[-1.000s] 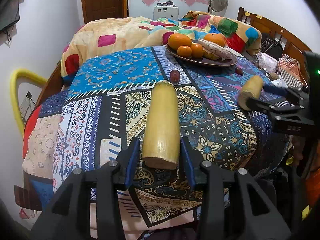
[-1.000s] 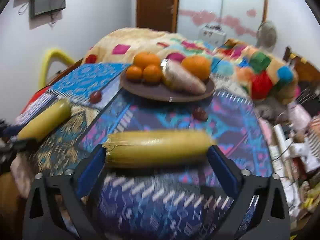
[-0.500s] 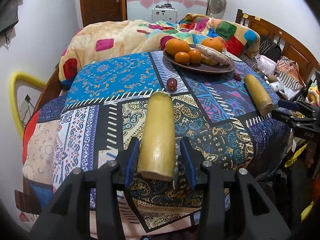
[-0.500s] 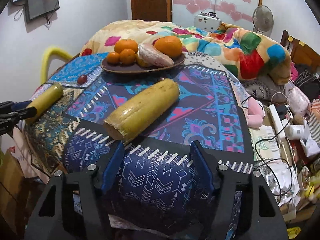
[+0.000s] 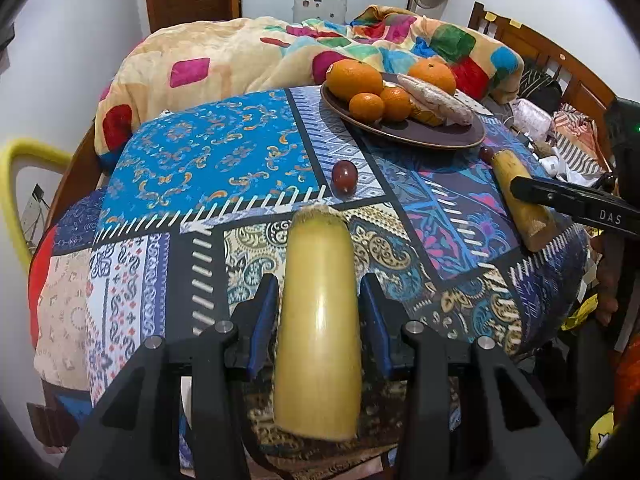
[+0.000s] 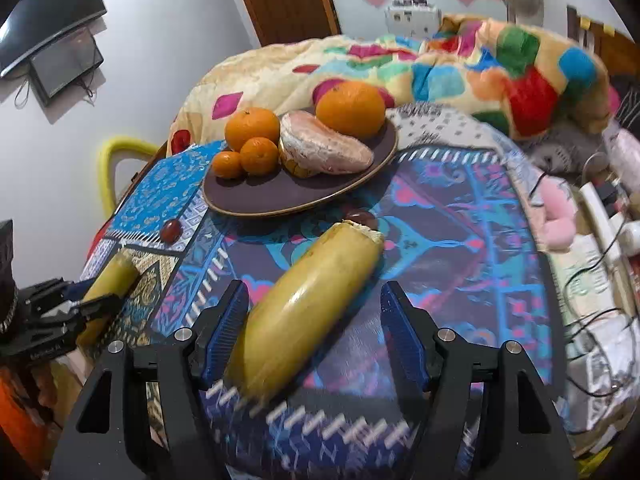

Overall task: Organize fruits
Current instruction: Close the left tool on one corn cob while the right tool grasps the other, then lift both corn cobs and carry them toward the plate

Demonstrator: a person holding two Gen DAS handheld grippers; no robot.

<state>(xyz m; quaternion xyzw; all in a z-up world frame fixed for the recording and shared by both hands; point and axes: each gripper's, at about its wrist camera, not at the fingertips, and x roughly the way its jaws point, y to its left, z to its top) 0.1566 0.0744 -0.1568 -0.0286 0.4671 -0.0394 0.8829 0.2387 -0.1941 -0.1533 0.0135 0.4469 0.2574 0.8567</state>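
Observation:
A long yellow piece (image 5: 316, 320) lies on the patterned tablecloth, running straight between the jaws of my left gripper (image 5: 319, 282). A thin gap shows at each pad, so this gripper is open. A second yellow piece (image 6: 312, 304) lies slantwise on the cloth inside my right gripper (image 6: 313, 294), which is also open. Its left pad is close to the piece and its right pad stands well clear. Behind is a dark plate (image 6: 280, 196) with oranges (image 6: 252, 128) and a peeled citrus segment (image 6: 324, 148).
Two small dark red fruits (image 5: 344, 176) (image 6: 360, 216) lie loose on the cloth before the plate. A bright blanket (image 5: 224, 56) is heaped behind the table. Cables and clutter (image 6: 600, 240) crowd the right side. A yellow hoop (image 5: 16, 184) stands to the left.
My right gripper let go of the piece it held lengthwise and narrowed its jaws. That piece now lies slanted on the cloth inside them. My left gripper slid forward along its piece.

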